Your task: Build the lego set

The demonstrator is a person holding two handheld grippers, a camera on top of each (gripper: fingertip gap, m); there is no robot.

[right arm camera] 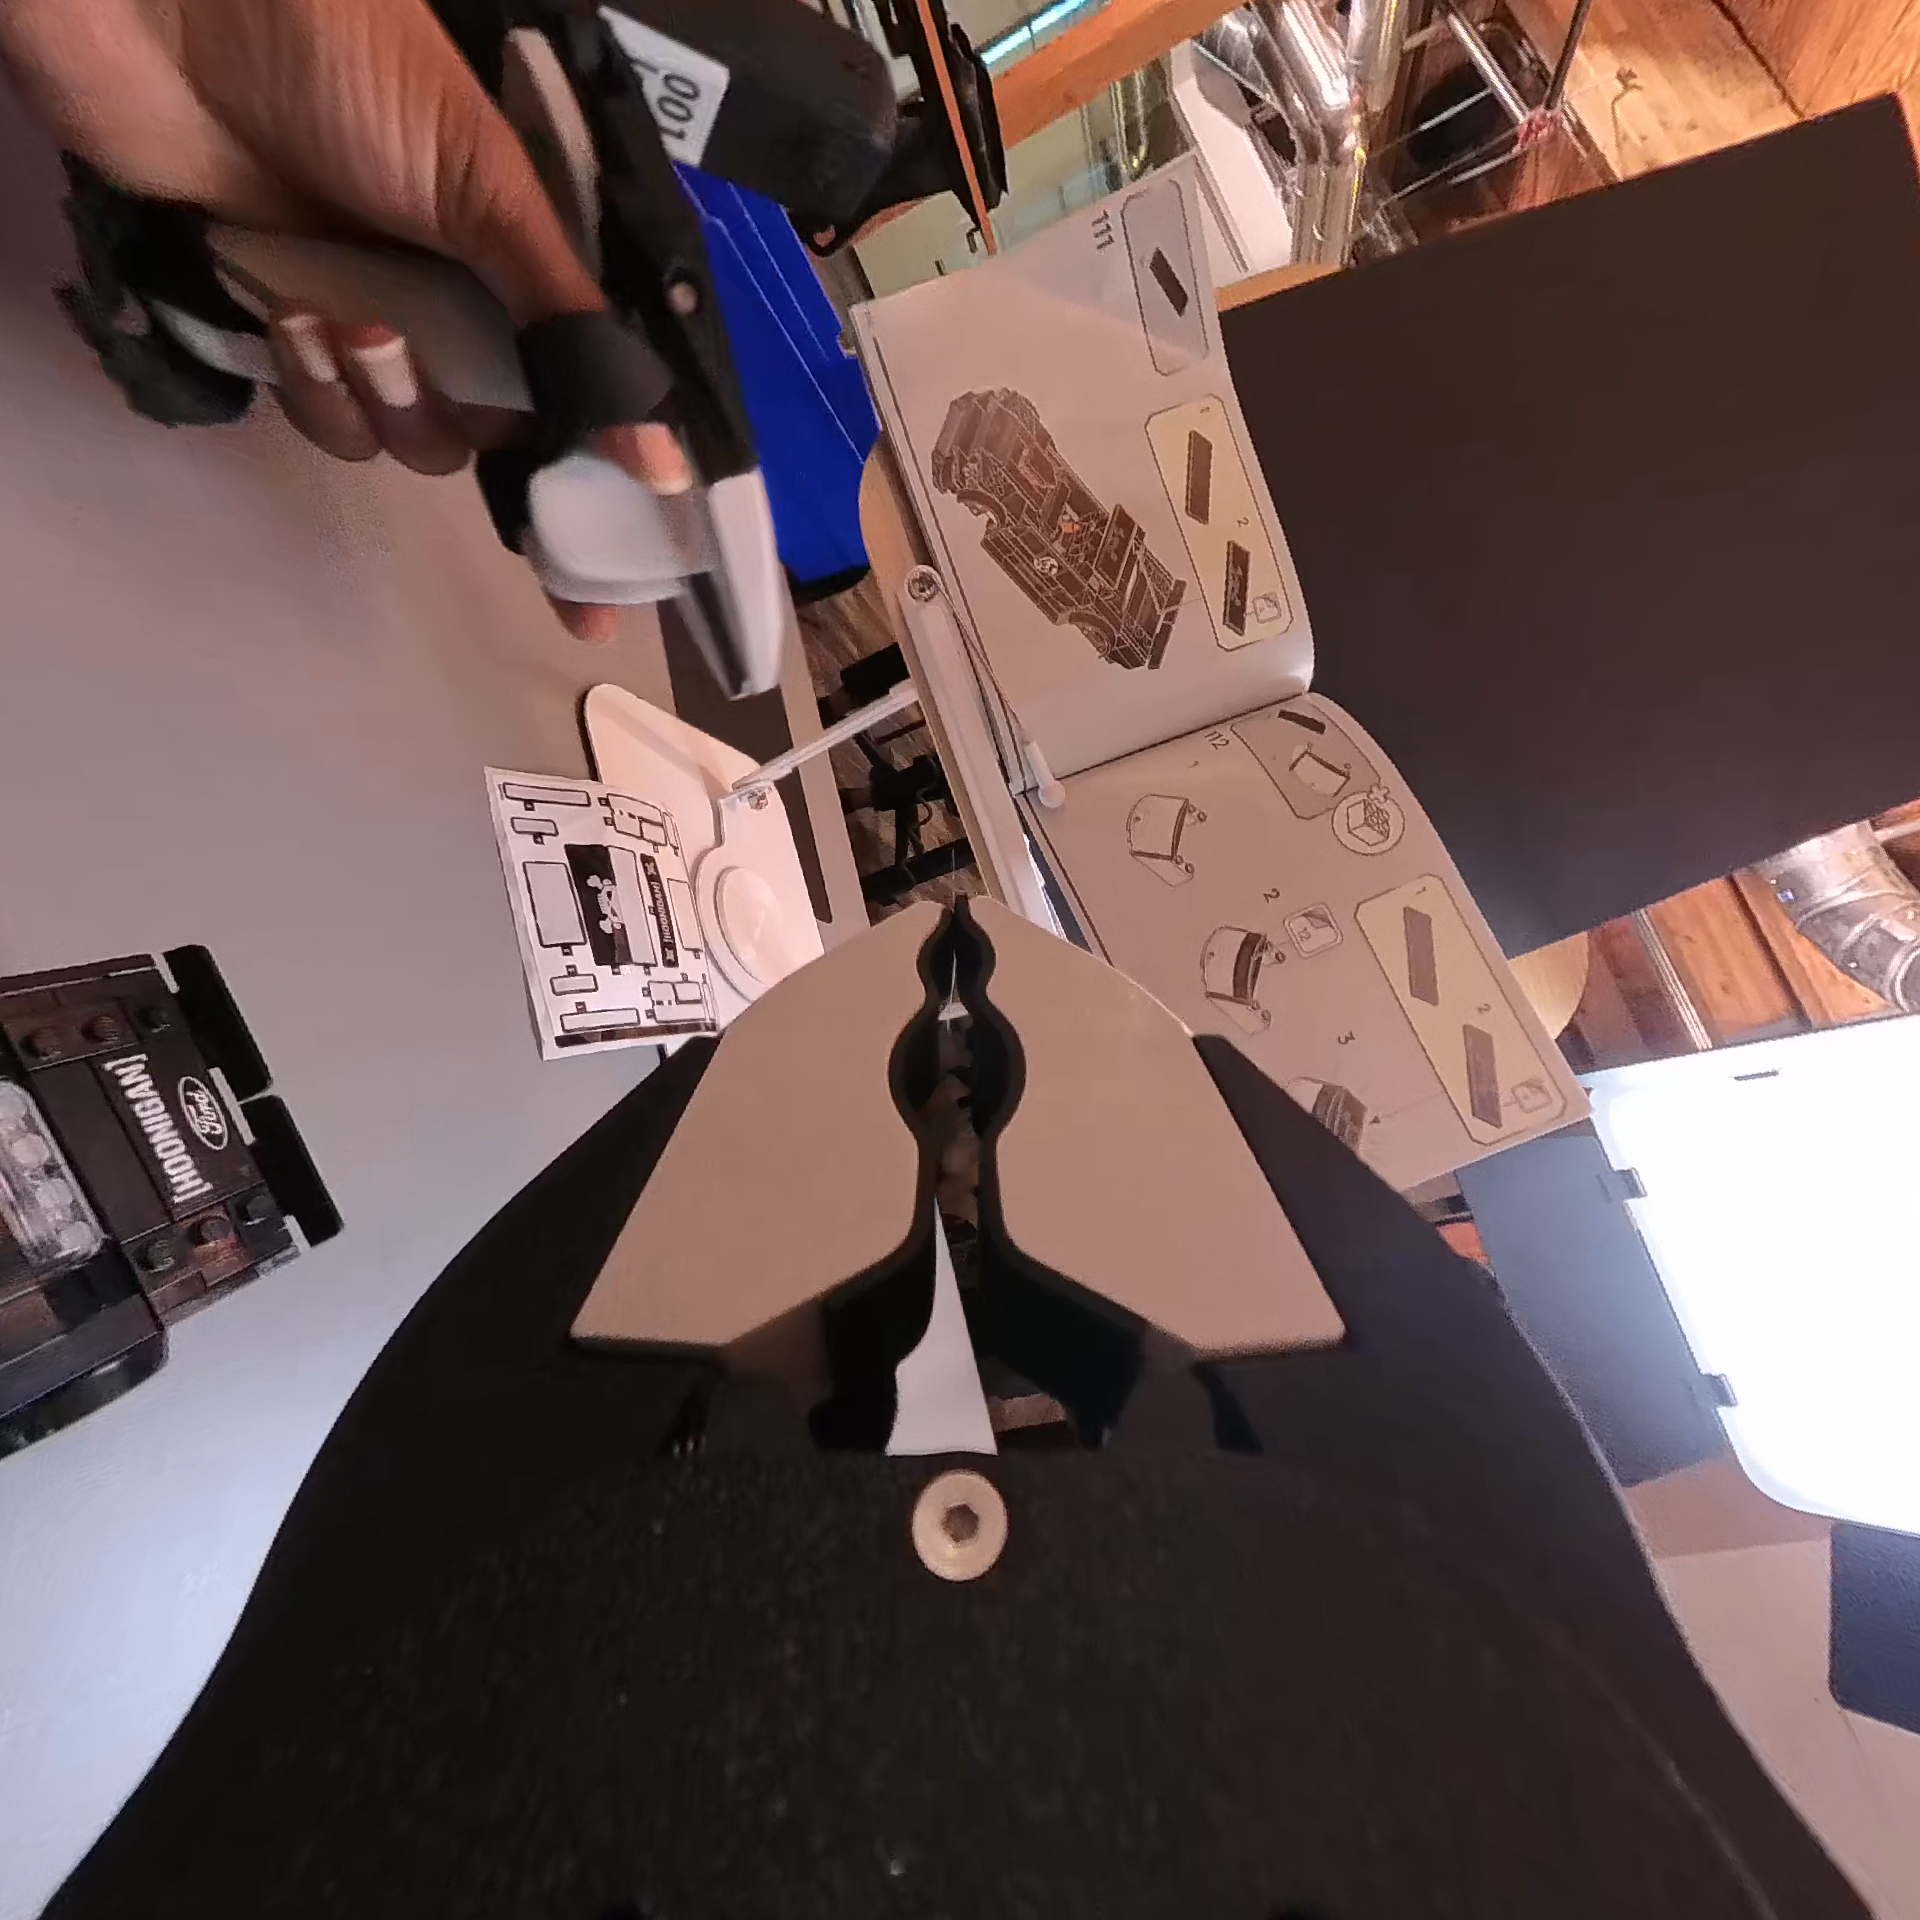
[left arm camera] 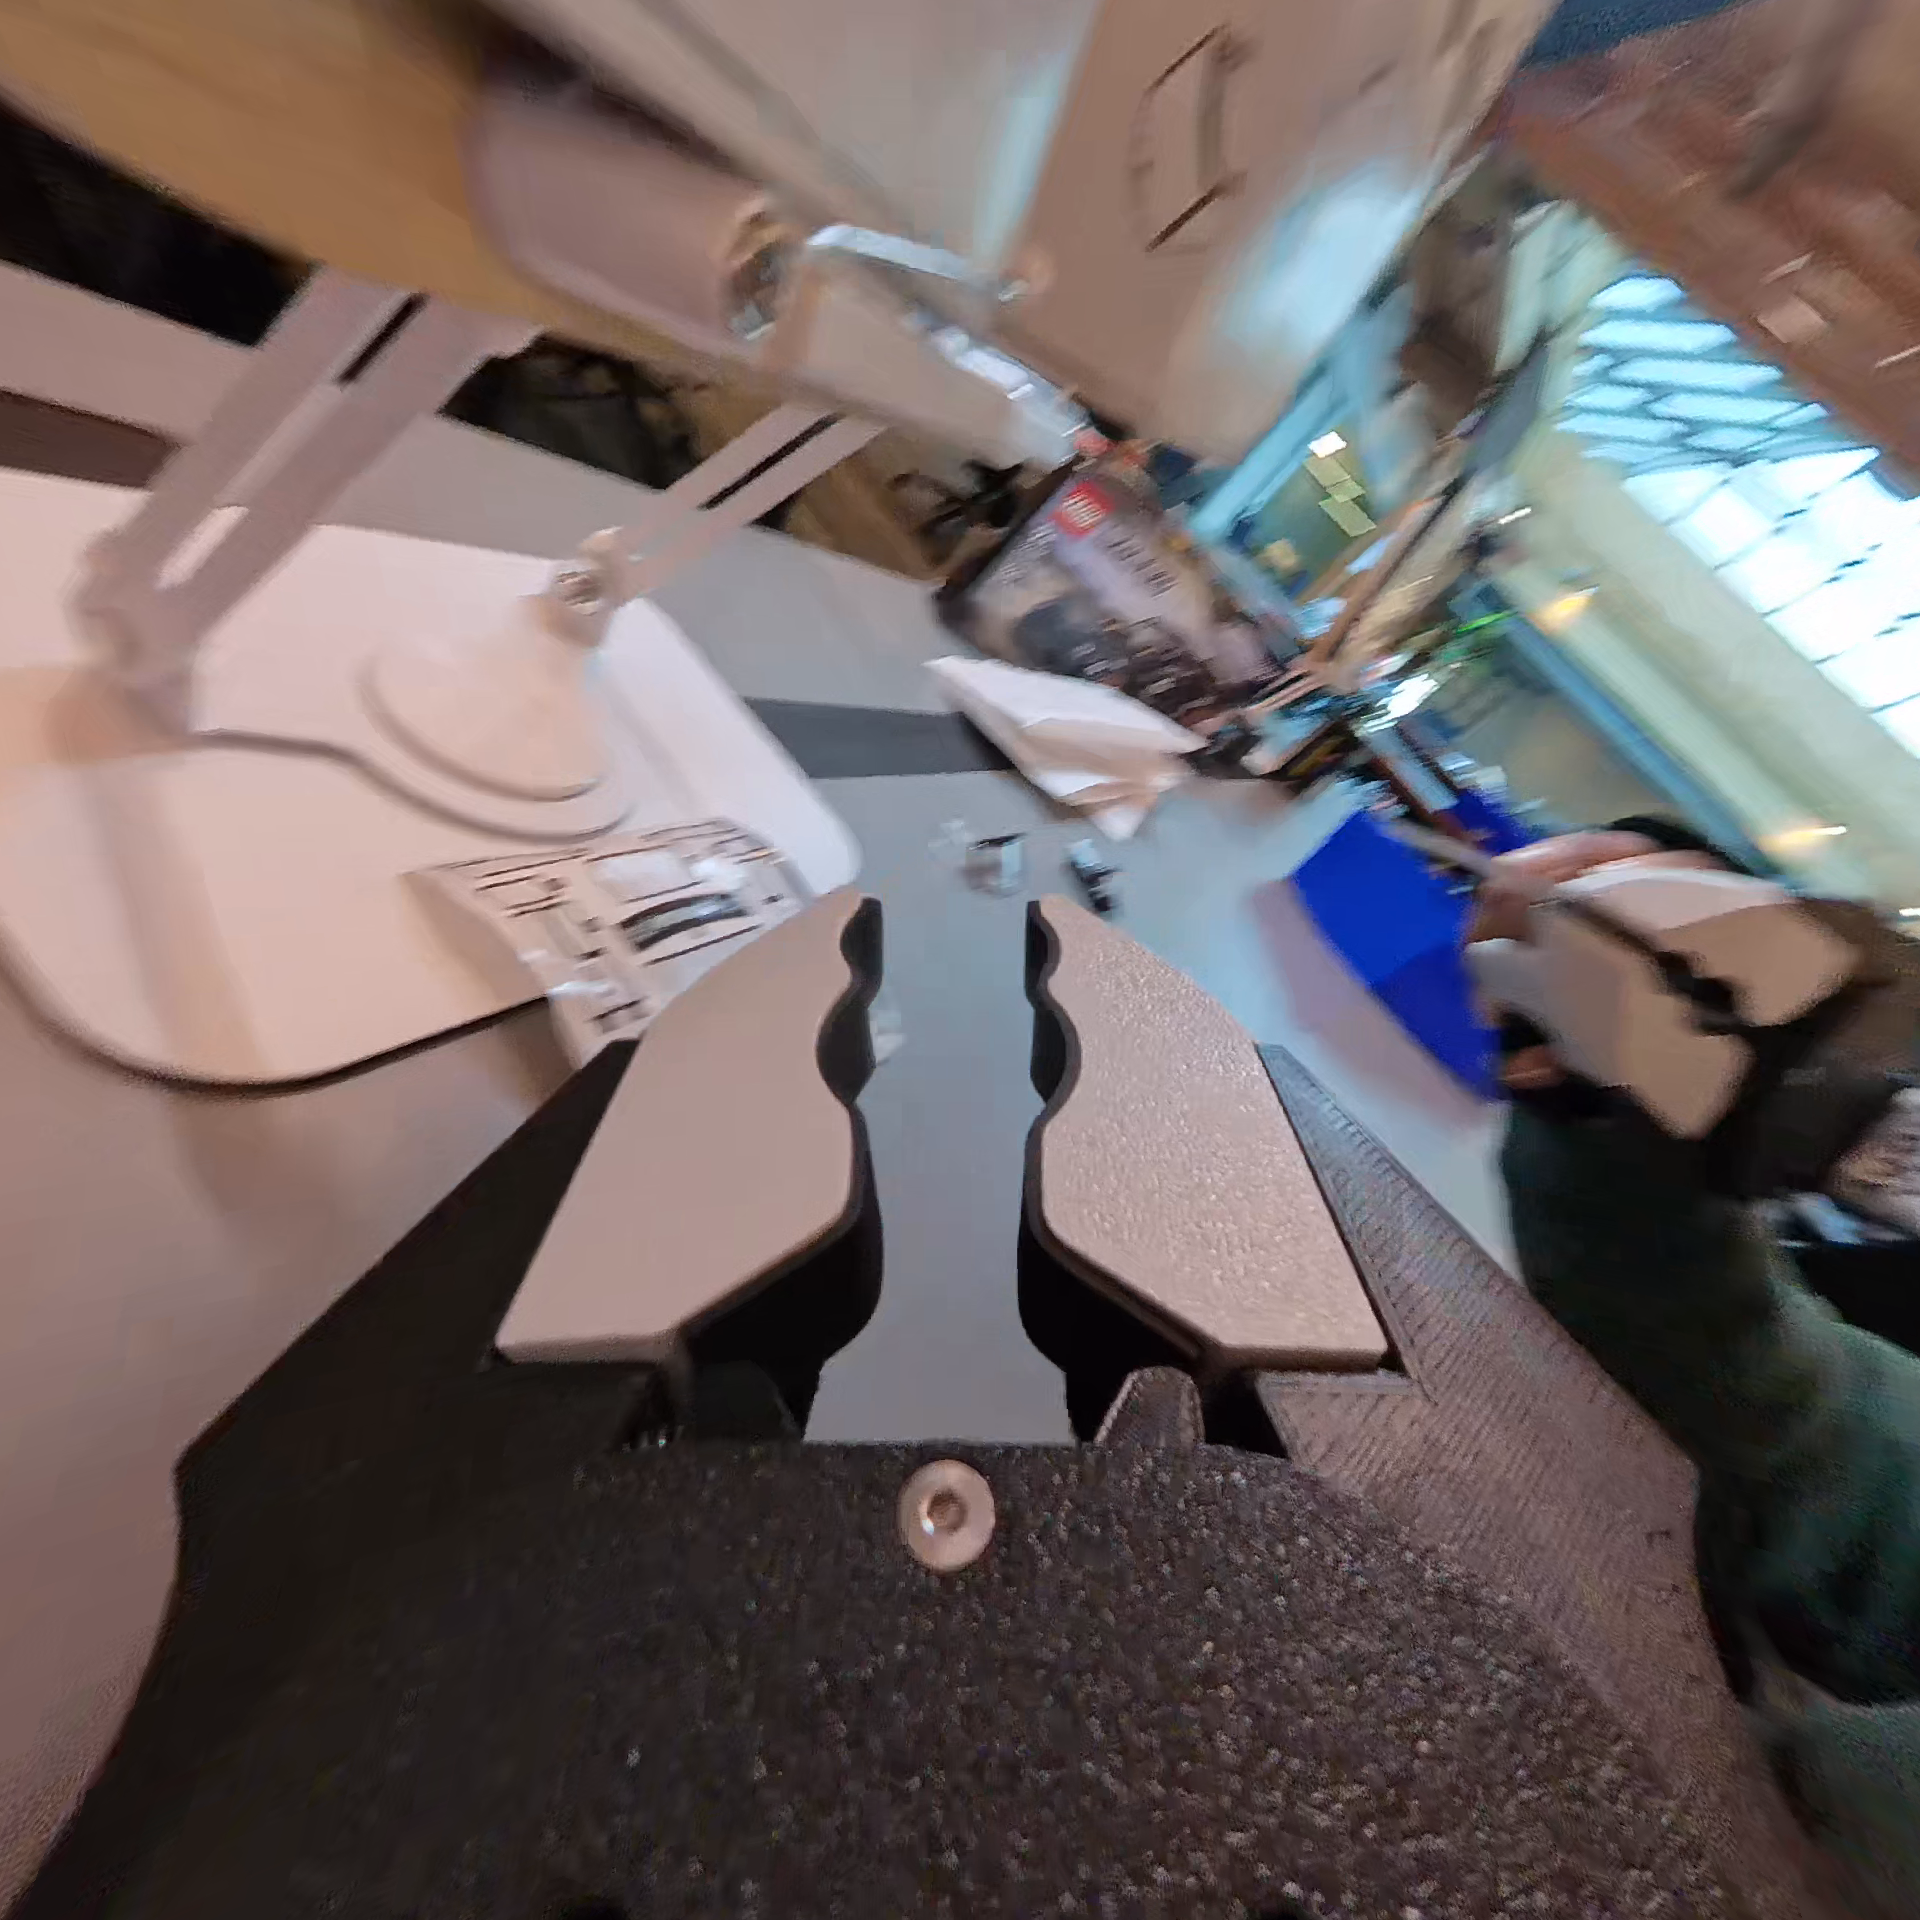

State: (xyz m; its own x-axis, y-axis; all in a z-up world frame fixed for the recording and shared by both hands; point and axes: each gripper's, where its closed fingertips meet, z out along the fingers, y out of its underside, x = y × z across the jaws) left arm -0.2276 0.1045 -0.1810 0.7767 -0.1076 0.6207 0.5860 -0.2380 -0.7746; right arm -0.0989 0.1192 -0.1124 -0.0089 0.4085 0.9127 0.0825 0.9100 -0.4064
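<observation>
My left gripper (left arm camera: pixel 954 920) is open and empty, with dark table showing between its fingers. It also shows in the right wrist view (right arm camera: pixel 743 644), held by a hand at the upper left. My right gripper (right arm camera: pixel 961 920) is shut with its fingertips touching; I see nothing held in it. It appears blurred at the right of the left wrist view (left arm camera: pixel 1704 987). A partly built black lego car (right arm camera: pixel 125 1143) sits on the table at the left edge. A sticker sheet (right arm camera: pixel 603 914) (left arm camera: pixel 623 914) lies by the white stand base (right arm camera: pixel 665 758). Small loose pieces (left arm camera: pixel 987 862) lie ahead of the left gripper.
An open instruction booklet (right arm camera: pixel 1143 623) rests on the white stand (left arm camera: pixel 312 790). A blue bin (right arm camera: pixel 779 364) (left arm camera: pixel 1382 935), a lego box (left arm camera: pixel 1091 592) and a white bag (left arm camera: pixel 1060 727) stand farther back. A black panel (right arm camera: pixel 1558 468) is behind the booklet. Across from one pair of fingers to the other is roughly 15 cm.
</observation>
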